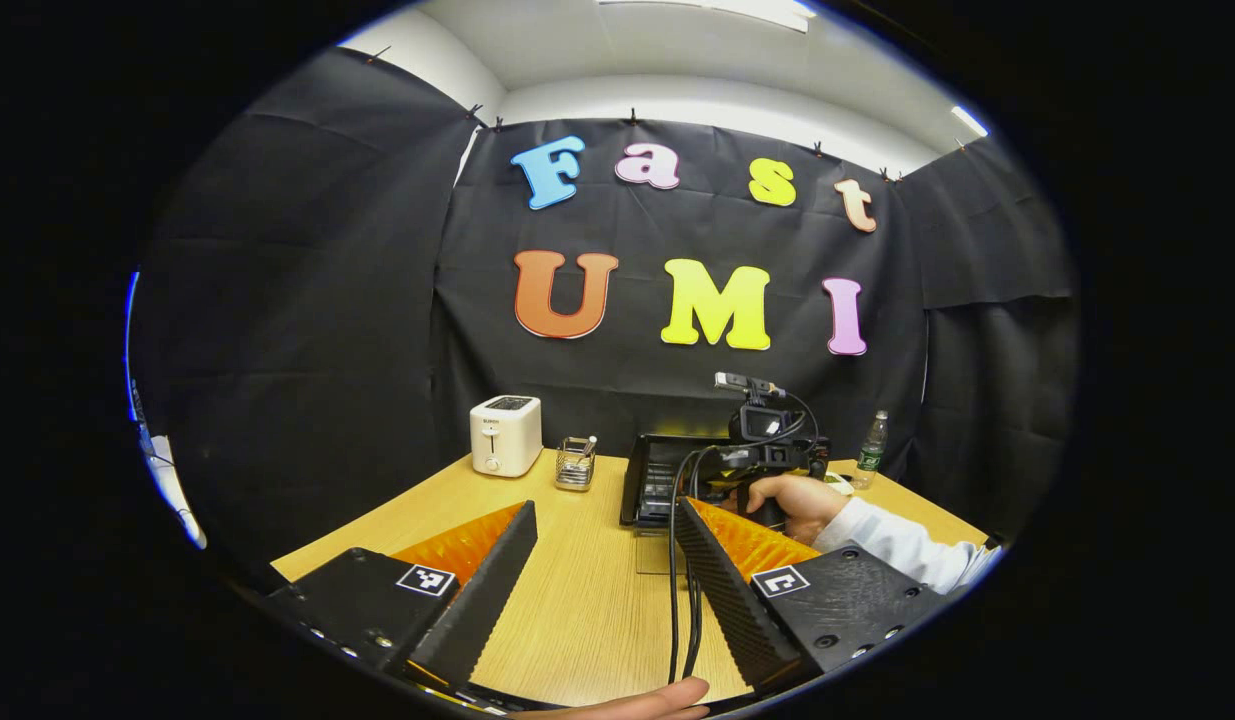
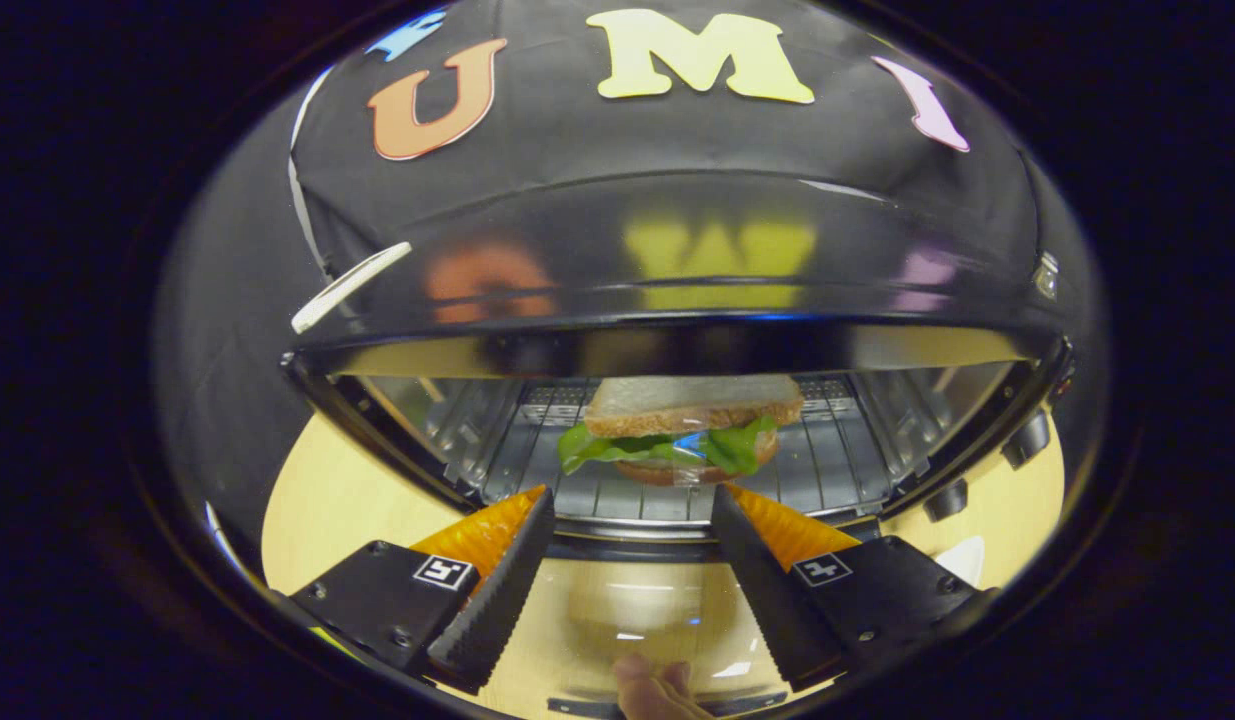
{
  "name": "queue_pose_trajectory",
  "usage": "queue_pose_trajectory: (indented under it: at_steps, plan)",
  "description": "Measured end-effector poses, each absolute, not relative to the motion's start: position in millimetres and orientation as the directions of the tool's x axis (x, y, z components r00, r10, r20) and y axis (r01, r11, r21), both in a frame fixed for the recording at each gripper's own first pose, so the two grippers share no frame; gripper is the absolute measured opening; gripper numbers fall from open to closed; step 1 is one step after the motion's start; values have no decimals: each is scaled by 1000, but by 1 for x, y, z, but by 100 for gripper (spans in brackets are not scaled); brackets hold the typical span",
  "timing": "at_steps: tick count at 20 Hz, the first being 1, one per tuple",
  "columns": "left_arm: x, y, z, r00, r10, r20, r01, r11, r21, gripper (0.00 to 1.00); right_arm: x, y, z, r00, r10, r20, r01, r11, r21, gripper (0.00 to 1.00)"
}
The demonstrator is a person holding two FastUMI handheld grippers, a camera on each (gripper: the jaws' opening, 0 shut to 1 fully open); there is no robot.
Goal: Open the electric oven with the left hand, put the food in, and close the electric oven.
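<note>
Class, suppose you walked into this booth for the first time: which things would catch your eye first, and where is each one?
First the sandwich, bread with green lettuce, lying on the rack inside the open oven, straight ahead of the open right gripper. Next, in the left gripper view, the white toaster at the far left of the wooden table, with a small wire holder beside it. A hand holds the other gripper at the oven.
</note>
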State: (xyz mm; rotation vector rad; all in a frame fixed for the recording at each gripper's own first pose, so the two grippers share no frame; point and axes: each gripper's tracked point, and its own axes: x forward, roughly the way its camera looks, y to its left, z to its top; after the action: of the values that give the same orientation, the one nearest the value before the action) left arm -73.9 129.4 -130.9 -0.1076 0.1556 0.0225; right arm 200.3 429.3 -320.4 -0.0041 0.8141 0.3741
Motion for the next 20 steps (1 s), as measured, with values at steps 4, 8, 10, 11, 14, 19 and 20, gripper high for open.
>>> queue_pose_trajectory:
  at_steps: [4,8,10,11,14,19,20]
  plan:
    - [-75,122,-134,987,8,-162,-26,994,-110,92,172,411,-285,628,375,-682,-348,919,184,100]
    - [-69,111,-133,985,-5,-170,-13,994,-107,92,145,377,-234,693,427,-581,-382,901,207,100]
    - [-62,107,-131,986,-3,-169,-13,996,-93,92,129,354,-205,732,444,-517,-391,895,215,100]
    - [-58,102,-130,986,-9,-169,-7,996,-94,92,122,342,-190,753,447,-484,-394,894,213,100]
    - [-44,87,-133,983,-29,-179,13,995,-94,92,104,298,-145,821,435,-370,-388,900,197,100]
    - [-21,50,-155,965,-88,-247,65,993,-99,92,77,217,-78,906,381,-187,-350,920,178,89]
    - [-16,42,-161,959,-97,-265,74,993,-95,92,72,205,-66,914,374,-155,-347,922,174,89]
